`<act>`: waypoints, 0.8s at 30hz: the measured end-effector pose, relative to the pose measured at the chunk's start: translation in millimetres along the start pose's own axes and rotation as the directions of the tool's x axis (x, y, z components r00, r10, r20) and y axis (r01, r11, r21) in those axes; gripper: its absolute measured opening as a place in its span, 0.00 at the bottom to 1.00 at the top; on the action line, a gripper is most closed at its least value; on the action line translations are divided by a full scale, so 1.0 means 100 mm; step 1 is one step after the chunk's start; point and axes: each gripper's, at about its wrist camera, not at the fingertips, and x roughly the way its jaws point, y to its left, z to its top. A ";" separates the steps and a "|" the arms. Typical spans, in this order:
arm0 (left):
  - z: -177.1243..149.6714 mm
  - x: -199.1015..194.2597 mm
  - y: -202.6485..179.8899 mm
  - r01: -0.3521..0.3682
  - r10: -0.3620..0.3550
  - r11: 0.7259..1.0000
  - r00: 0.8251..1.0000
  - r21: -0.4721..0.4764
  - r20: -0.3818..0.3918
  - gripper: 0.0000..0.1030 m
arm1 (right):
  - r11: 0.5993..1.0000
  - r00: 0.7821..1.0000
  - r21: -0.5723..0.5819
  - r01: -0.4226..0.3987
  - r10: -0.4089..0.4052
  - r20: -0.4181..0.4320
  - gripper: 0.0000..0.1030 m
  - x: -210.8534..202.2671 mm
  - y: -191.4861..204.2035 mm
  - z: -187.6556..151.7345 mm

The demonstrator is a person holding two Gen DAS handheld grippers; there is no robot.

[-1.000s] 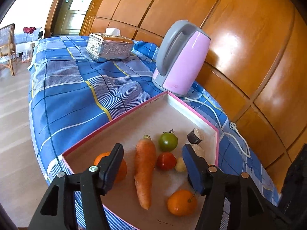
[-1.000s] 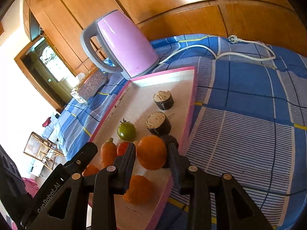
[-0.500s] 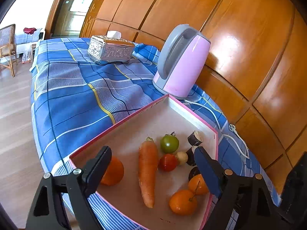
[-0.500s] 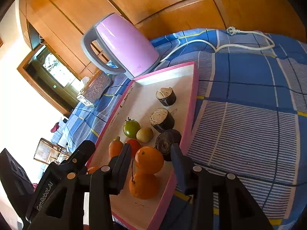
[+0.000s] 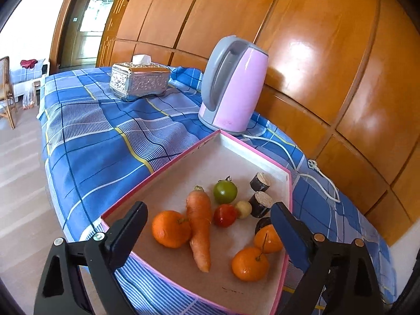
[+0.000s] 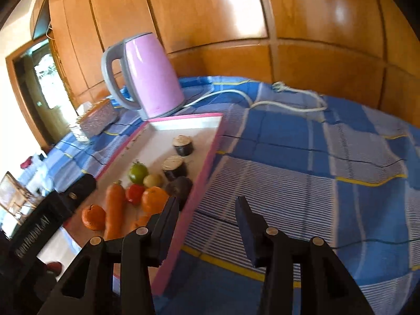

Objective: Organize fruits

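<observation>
The left gripper (image 5: 207, 232), spread wide and empty, hangs over the tray's (image 5: 162, 169) near edge; the carrot (image 5: 199, 225) lies directly ahead, pointing lengthwise toward it. The right gripper (image 6: 206, 221), also parted and empty, sits off the tray's right edge.

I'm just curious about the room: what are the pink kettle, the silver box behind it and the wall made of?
The kettle looks like glossy pink plastic with a matte grey plastic handle, judging by its soft sheen. The tissue box seems embossed silver metal, though it could be metallised plastic. The wall appears to be varnished wood panelling: warm grain, bright window reflections.
</observation>
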 end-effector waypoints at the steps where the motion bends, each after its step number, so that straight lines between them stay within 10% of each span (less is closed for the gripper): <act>1: -0.01 -0.01 -0.01 0.000 0.000 1.000 1.000 0.012 -0.002 0.94 | 1.000 1.000 -0.010 0.021 -0.021 0.004 0.44 -0.02 -0.01 -0.02; 24: -0.11 -0.15 -0.13 -0.019 0.023 0.989 0.999 0.145 -0.023 1.00 | 0.993 0.994 -0.058 0.105 -0.104 0.018 0.44 -0.18 0.07 -0.20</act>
